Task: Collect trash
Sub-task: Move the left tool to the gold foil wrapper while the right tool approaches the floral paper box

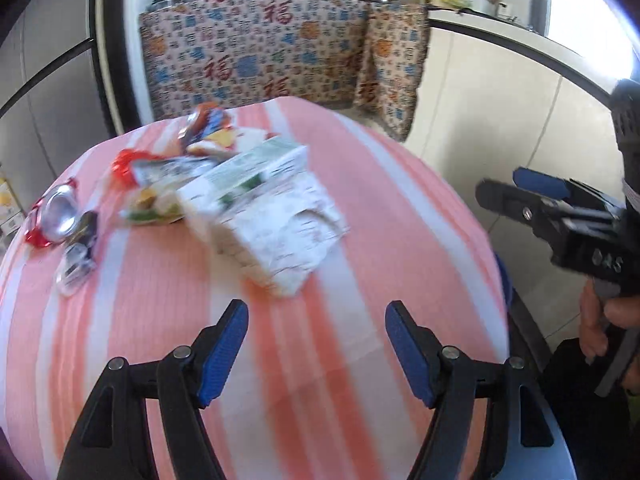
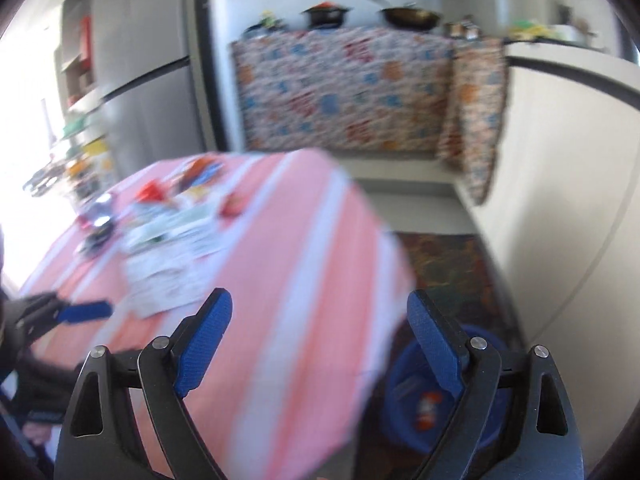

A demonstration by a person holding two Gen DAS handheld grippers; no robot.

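Kitchen scene, pink-striped table (image 1: 360, 208) in front of you: both your left gripper (image 1: 316, 354) and right gripper (image 2: 320, 344) stand agape and empty, nothing between the pads. Trash pile (image 1: 224, 196) sits on the table's far-left part, ahead and left of both claws, with the left one nearer; the white printed bag (image 1: 280, 232) on its near edge runs its long axis diagonally toward you. I count one crushed can (image 1: 58, 216), one green-white carton (image 1: 256, 168), several wrappers too blurred to number, and one blue bin (image 2: 432, 404) on the floor under the right claw.
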